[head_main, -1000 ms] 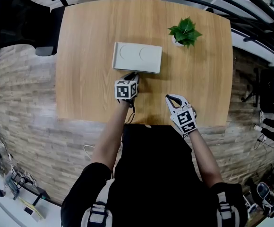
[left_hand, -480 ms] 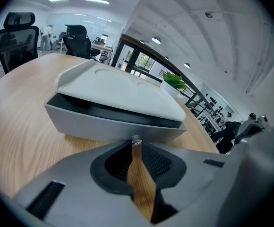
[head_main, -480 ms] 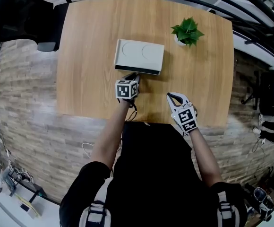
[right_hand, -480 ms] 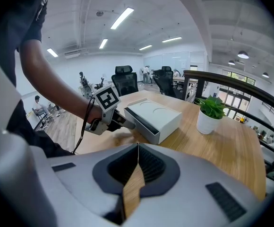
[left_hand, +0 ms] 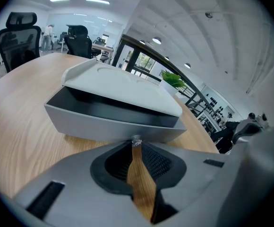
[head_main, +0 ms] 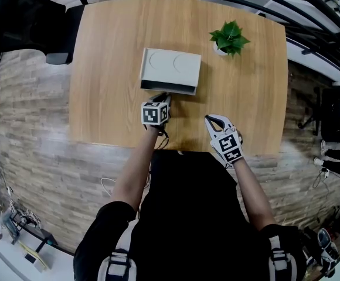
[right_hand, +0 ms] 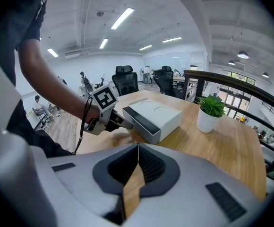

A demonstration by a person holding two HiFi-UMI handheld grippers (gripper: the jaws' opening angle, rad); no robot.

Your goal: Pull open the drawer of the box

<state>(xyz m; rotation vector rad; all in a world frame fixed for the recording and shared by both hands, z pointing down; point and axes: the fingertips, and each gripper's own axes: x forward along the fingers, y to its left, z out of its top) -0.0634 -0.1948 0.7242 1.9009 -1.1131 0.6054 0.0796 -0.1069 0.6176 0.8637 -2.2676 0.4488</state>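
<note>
A flat grey-white box (head_main: 170, 68) lies on the wooden table (head_main: 108, 98). Its drawer (head_main: 169, 88) sticks out a little at the near side, and the left gripper view shows a grey drawer front (left_hand: 108, 124) with a black inside under the lid (left_hand: 123, 86). My left gripper (head_main: 166, 96) is shut on the small metal knob (left_hand: 136, 139) in the middle of that front. My right gripper (head_main: 213, 119) hovers near the table's front edge, right of the box, shut with nothing in it. From the right gripper view the box (right_hand: 158, 115) and the left gripper (right_hand: 120, 122) both show.
A potted green plant (head_main: 229, 38) stands at the back right of the table, right of the box. Black office chairs (head_main: 29, 25) stand off the table's left side. Bare wood lies left of the box and between the two grippers.
The drawer has slid out a little toward me, showing a dark gap under the lid. My left gripper came back with it. The right gripper has stayed in place.
</note>
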